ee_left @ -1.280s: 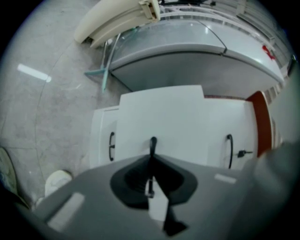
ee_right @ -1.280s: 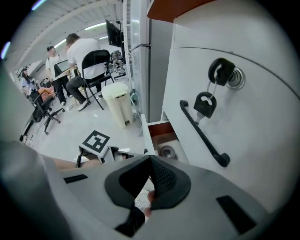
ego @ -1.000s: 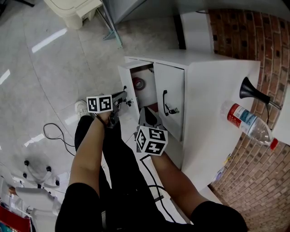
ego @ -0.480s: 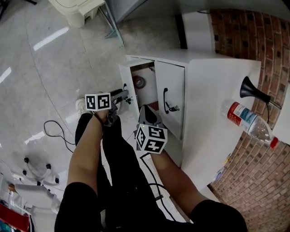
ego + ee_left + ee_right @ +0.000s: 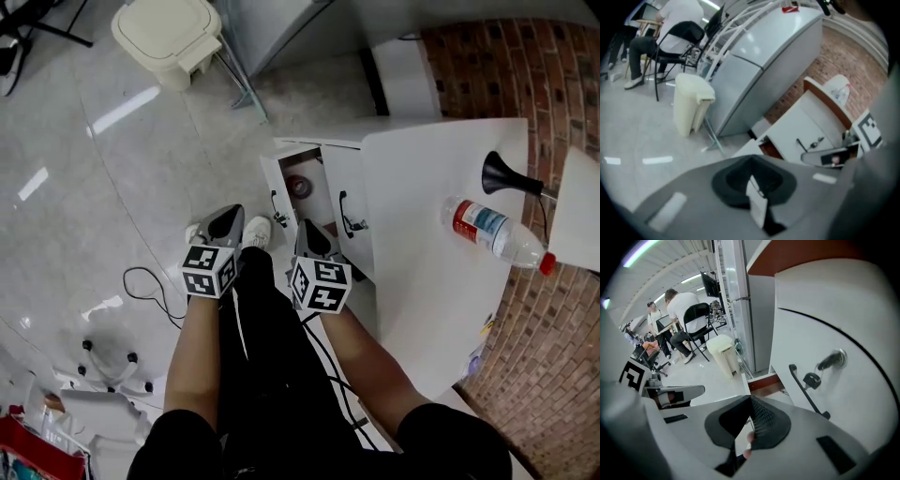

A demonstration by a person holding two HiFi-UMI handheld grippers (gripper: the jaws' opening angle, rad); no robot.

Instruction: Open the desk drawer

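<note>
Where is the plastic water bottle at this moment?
In the head view, the plastic water bottle lies on its side on the white desk top, at the right, next to the black cone-shaped object.

Honestly, not much for us to read here. The only printed label we can find is on the plastic bottle [image 5: 492, 232] lying on the white desktop [image 5: 422, 206]. We get a red band and a pale bluish band, but the print is way too small, so no brand and no words.

Other than that, we only have the black-and-white square markers: the left cube [image 5: 208, 270] on the left gripper [image 5: 227, 216] and the right cube [image 5: 321, 285] on the right gripper [image 5: 307, 227]. They're blocky patterns with no letters or numbers. One marker face also peeks in at the edge of each gripper view, same deal.
</note>
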